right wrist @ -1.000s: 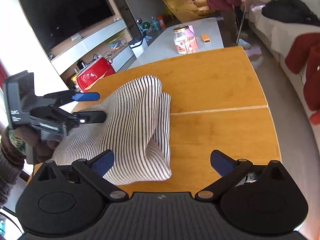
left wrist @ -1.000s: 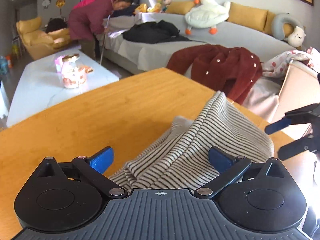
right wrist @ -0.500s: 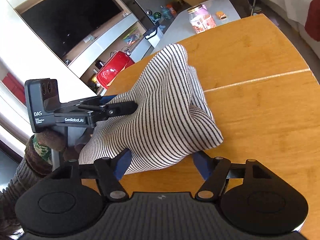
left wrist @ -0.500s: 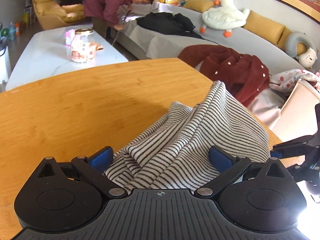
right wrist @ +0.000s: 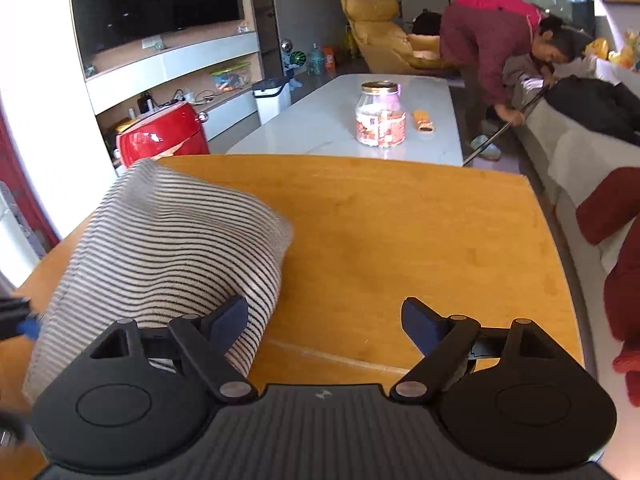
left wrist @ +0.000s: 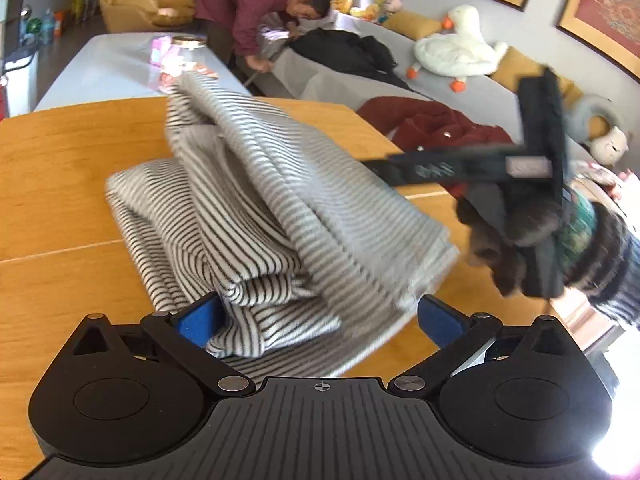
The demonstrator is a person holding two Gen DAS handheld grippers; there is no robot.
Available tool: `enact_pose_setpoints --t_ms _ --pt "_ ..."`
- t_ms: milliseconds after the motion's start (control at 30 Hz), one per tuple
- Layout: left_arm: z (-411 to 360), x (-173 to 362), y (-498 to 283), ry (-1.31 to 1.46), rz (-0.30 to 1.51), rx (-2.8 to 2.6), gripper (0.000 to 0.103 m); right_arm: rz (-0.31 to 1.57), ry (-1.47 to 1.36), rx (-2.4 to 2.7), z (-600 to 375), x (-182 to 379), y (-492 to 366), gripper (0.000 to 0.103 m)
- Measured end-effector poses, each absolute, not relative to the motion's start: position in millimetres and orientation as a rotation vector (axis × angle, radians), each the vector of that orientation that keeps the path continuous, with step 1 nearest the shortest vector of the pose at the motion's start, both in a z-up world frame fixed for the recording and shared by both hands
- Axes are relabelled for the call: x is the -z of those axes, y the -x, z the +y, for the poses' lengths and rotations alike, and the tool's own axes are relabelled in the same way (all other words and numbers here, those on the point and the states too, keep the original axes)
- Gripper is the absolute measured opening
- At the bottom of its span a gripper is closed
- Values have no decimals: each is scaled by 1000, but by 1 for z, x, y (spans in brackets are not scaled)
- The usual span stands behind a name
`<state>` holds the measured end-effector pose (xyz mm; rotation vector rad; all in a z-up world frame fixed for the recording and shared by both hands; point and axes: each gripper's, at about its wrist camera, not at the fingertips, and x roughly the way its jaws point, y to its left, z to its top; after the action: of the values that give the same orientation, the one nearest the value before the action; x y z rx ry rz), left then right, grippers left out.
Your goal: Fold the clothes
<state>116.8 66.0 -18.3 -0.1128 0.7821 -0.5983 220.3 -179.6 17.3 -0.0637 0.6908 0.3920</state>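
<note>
Two tools work over one striped garment heaped on the wooden desk. Along the bottom of the left wrist view, the left tool stands wide apart, the striped cloth bunched between its blue pads and lying against the left pad, with no squeeze visible. At the bottom of the right wrist view, the right tool has its jaws opening wide; only bare desk lies between them, while the garment sits at lower left, touching the outer side of its left finger. The left view alone shows the right tool from outside, blurred, at centre right, its tip at a raised fold, gripped by a gloved hand. The right view alone shows a jar on a white table beyond the desk, and a person bending at upper right.
</note>
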Motion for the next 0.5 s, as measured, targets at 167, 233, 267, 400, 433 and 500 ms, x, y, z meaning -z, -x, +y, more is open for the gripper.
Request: enact_pose_setpoints --t_ms 167,233,267,400,433,500 --pt "79 7 -99 236 750 672 103 671 17 -369 -191 -21 -215 94" --pt "98 0 -97 300 707 630 103 612 7 -373 -199 -26 -197 95" --pt "108 -2 -97 324 687 592 103 560 5 -375 -203 -29 -185 98" --pt "138 0 -107 421 661 380 103 364 62 -451 -194 -48 -132 101" --pt "143 3 -110 438 666 332 103 354 99 -502 -184 -50 -120 101" --pt "148 7 -118 461 665 265 103 348 194 -599 -157 -47 -95 101"
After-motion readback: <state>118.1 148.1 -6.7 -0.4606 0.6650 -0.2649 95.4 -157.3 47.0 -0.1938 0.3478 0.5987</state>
